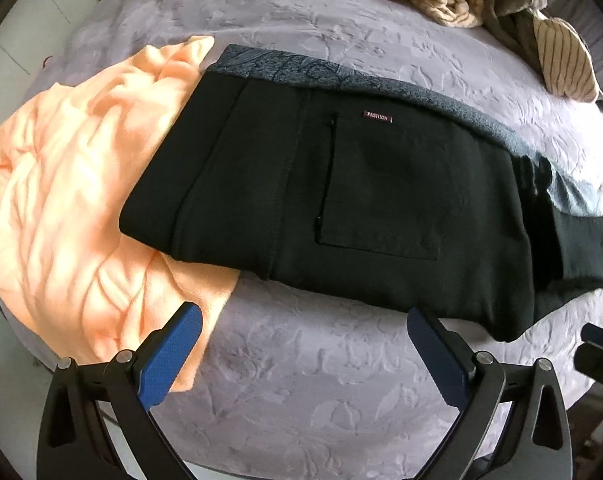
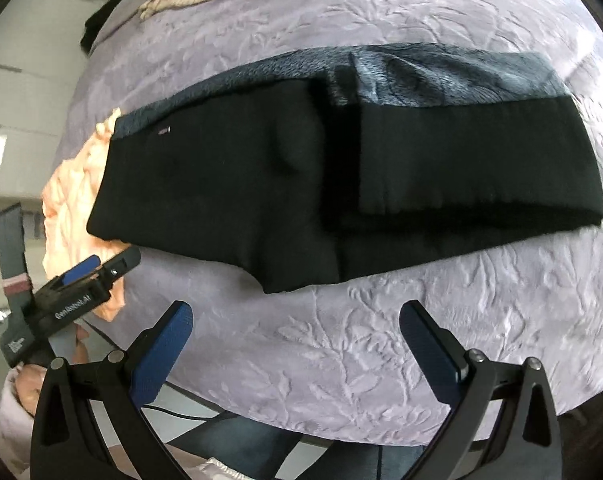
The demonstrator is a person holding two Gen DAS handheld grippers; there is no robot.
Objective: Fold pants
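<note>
The black pants (image 1: 341, 200) lie folded across the middle of the frame on my bed's lilac cover (image 1: 321, 380), overlapping a peach garment (image 1: 73, 200) at left; my left tongs (image 1: 303, 316) and right tongs (image 2: 295, 312) both gape apart, empty, near its lower edge

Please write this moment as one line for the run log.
left tool: open, empty | right tool: open, empty | black pants: folded on the bed cover, one end over the orange garment

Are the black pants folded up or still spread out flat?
Folded. The black pants lie as a long strip on the purple bedspread, with one end doubled back on top, its edge visible. Neither gripper touches them.
</note>
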